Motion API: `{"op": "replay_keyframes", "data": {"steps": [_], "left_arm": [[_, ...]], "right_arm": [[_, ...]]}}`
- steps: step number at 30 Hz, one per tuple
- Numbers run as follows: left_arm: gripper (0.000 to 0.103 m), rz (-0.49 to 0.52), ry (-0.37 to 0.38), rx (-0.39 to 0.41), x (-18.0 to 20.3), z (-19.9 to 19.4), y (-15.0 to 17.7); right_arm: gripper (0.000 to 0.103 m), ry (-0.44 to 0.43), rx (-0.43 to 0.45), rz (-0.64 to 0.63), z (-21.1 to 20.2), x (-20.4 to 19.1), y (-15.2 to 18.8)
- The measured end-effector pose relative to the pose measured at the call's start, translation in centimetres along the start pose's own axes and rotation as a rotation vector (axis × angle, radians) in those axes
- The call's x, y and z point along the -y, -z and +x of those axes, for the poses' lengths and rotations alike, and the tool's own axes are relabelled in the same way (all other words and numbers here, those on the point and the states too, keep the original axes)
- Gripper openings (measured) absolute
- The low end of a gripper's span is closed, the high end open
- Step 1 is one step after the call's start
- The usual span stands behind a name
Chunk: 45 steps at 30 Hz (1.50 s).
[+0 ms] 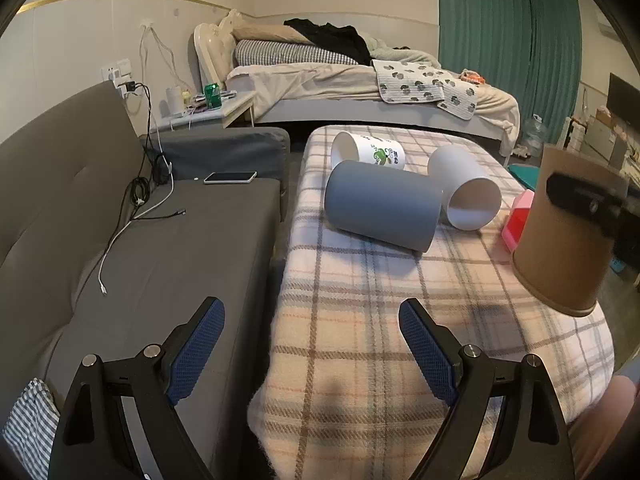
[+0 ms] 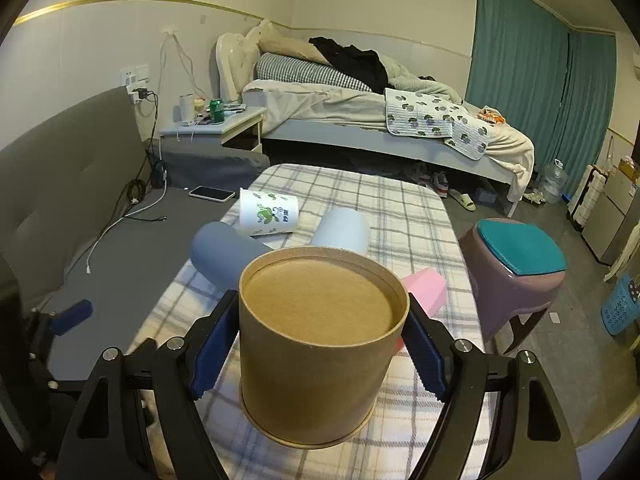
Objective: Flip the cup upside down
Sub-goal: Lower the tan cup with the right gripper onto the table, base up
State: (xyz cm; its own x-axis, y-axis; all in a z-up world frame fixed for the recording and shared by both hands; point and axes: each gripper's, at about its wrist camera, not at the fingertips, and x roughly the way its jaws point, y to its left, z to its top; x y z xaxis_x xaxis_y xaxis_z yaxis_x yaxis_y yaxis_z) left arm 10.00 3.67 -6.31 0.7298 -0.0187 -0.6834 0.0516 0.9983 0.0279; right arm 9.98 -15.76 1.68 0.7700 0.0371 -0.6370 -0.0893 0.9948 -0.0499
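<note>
My right gripper [image 2: 320, 340] is shut on a brown paper cup [image 2: 320, 340], held upside down with its base up and its rim just above the plaid cloth. In the left wrist view the same cup [image 1: 568, 232] hangs at the right edge of the table with a black finger across it. My left gripper [image 1: 312, 344] is open and empty, low over the near left edge of the plaid-covered table [image 1: 360, 320].
A grey cup [image 1: 380, 208], a white cup [image 1: 466, 196] and a printed white cup [image 1: 368, 152] lie on their sides at the table's far end. A pink box [image 1: 518, 220] sits at the right. A grey sofa [image 1: 180, 248] with a phone [image 1: 230, 177] and cables is on the left. A purple stool [image 2: 516, 276] stands on the right.
</note>
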Motion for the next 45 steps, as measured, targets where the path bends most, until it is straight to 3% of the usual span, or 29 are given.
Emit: {"op": "replay_keyframes", "data": {"steps": [4, 14, 28, 30, 31, 45], "left_arm": [[0.092, -0.011, 0.005, -0.013, -0.1, 0.4, -0.1], [0.092, 0.005, 0.009, -0.037, 0.2, 1.3, 0.0], [0.092, 0.005, 0.010, -0.017, 0.9, 0.6, 0.2], [0.092, 0.002, 0.023, -0.010, 1.1, 0.3, 0.2], [0.092, 0.001, 0.026, 0.000, 1.1, 0.0, 0.1], [0.092, -0.016, -0.007, 0.107, 1.7, -6.8, -0.5]], "right_arm": [[0.078, 0.002, 0.025, 0.004, 1.3, 0.2, 1.3], [0.078, -0.026, -0.008, -0.056, 4.5, -0.7, 3.5], [0.078, -0.028, -0.045, -0.047, 3.3, -0.3, 5.9], [0.083, -0.038, -0.064, -0.037, 3.5, -0.3, 5.8], [0.091, -0.048, -0.073, -0.028, 3.6, -0.2, 5.8], [0.095, -0.027, 0.056, 0.021, -3.1, 1.6, 4.3]]}}
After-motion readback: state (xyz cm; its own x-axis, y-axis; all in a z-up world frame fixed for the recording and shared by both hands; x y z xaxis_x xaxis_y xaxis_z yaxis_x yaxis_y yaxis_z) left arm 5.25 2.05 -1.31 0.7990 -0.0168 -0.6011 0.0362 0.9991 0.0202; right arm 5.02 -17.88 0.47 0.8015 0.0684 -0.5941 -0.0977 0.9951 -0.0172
